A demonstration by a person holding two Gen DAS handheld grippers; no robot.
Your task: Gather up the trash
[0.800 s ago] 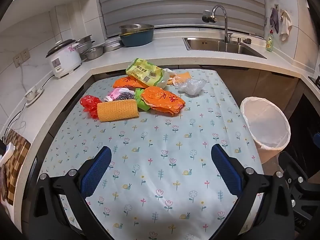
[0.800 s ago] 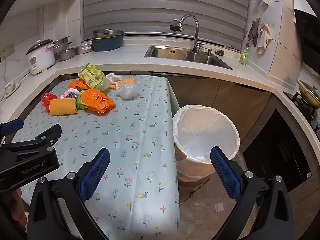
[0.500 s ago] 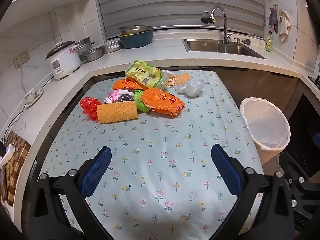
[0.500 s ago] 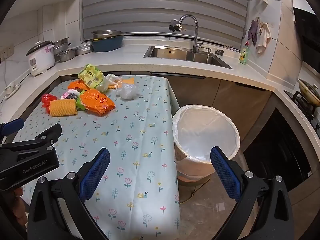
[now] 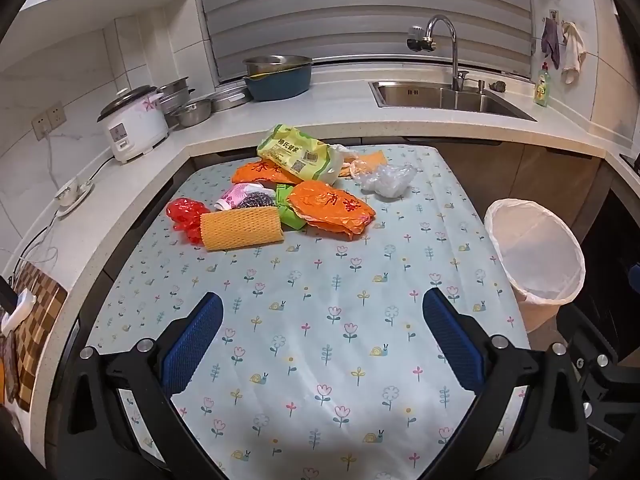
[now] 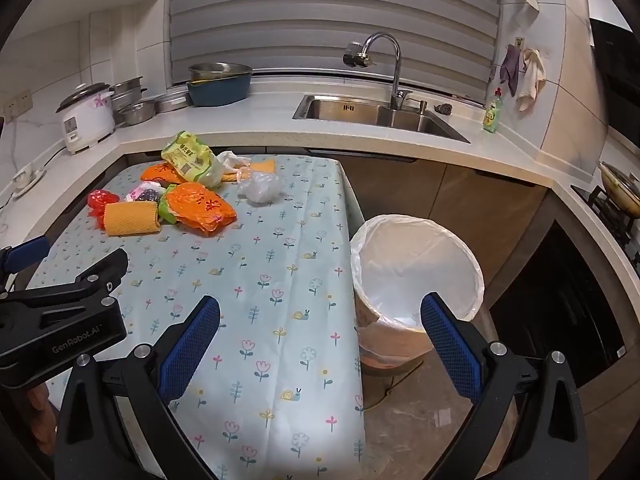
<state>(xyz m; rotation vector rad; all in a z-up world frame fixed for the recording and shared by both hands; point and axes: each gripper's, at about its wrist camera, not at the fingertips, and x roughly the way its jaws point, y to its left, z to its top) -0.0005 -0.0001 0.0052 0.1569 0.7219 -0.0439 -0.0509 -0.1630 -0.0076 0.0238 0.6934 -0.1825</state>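
Kitchen counters wrap round a table (image 5: 328, 320) covered in a pale blue flowered cloth, with the trash heaped at its far end. At the front of the heap, an orange foam net sleeve (image 5: 241, 227) lies against a red plastic scrap (image 5: 183, 213); just behind it sit a steel scourer (image 5: 255, 200) and a pink wrapper (image 5: 236, 194). To the right, a crumpled orange bag (image 5: 330, 210) overlaps a green wrapper (image 5: 289, 216). Farther back, a yellow-green food packet (image 5: 298, 154) leans over a second orange bag (image 5: 260, 172), and a clear plastic bag (image 5: 386, 180) lies apart at the far right of the heap. Beside the table's right edge, on the floor, stands a bin (image 6: 416, 272) lined with a white bag. Both tools hover near the table's near end, well apart from the trash: the left gripper (image 5: 320, 340) has its blue pads spread wide with nothing between them, and the right gripper (image 6: 320, 340), equally wide and empty, straddles the table edge and the bin. Along the counter behind stand a rice cooker (image 5: 134, 124), a blue basin (image 5: 278, 78) and a sink (image 5: 444, 96) with its tap (image 5: 440, 36).
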